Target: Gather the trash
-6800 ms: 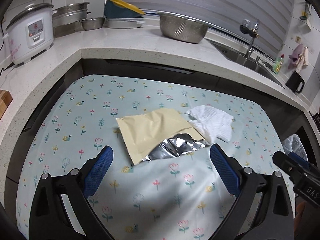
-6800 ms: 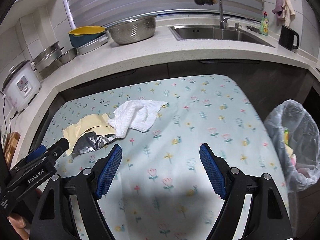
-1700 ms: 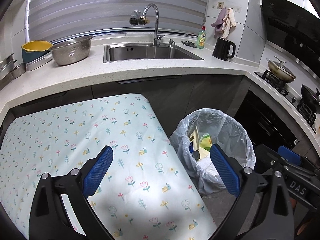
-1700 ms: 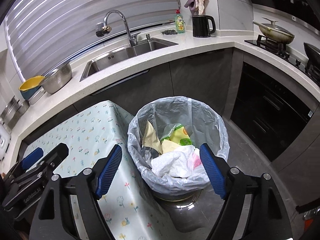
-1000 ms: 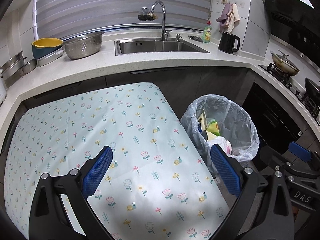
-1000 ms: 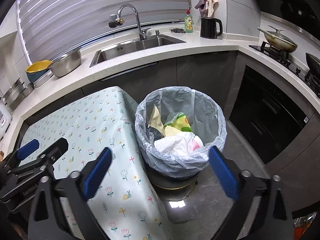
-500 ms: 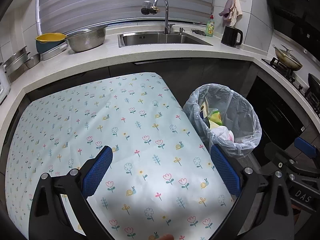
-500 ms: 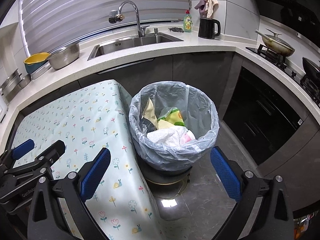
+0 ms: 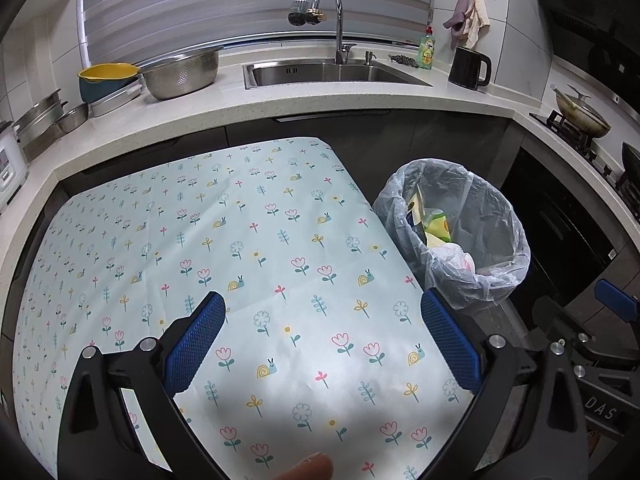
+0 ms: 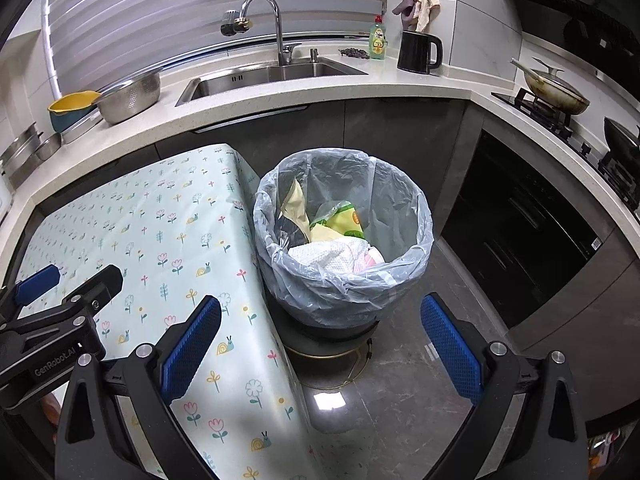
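Flowered tablecloth (image 9: 240, 240) (pale blue) covers the table (image 9: 52, 200).

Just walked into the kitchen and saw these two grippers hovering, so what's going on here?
A person is collecting trash with a handheld gripper in each hand. Right now both the left gripper and the right gripper are open and hold nothing. The trash bin beside the table, lined with a clear bag, holds a white paper towel, a yellow wrapper and other packaging. No trash shows on the visible part of the flowered tablecloth, so the job looks about done.
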### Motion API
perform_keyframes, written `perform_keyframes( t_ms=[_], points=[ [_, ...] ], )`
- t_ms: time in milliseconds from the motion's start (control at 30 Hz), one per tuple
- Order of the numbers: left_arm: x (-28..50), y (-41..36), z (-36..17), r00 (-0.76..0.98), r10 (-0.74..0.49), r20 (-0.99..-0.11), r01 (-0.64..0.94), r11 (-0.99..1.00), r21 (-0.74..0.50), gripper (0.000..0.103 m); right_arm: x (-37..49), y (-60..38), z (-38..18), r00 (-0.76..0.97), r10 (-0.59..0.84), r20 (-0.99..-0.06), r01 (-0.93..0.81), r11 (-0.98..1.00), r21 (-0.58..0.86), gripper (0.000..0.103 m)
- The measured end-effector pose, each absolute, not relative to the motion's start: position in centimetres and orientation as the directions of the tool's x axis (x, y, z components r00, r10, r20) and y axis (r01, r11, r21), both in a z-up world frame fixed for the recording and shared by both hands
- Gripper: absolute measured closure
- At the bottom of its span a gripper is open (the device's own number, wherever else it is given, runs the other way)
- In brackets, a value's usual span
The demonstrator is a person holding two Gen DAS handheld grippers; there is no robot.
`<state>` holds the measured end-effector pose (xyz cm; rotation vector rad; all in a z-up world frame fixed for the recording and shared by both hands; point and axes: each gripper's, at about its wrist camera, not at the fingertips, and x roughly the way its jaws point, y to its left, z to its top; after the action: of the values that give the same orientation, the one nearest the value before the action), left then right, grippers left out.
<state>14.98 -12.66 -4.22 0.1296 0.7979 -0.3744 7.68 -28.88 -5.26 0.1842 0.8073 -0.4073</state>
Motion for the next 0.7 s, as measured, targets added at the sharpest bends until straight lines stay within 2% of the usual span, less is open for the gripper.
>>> perform_keyframes(
  t_ms=[700],
  points=[
    [15.9, -13.3, -5.4, 0.631, -0.250, -0.735, 0.346, 0.938, -0.022, 0.009, 8.1, -29.7, -6.3, 0.609, -0.271, -0.746, 0.426, 0.904, 0.019, 0.007]
  ],
)
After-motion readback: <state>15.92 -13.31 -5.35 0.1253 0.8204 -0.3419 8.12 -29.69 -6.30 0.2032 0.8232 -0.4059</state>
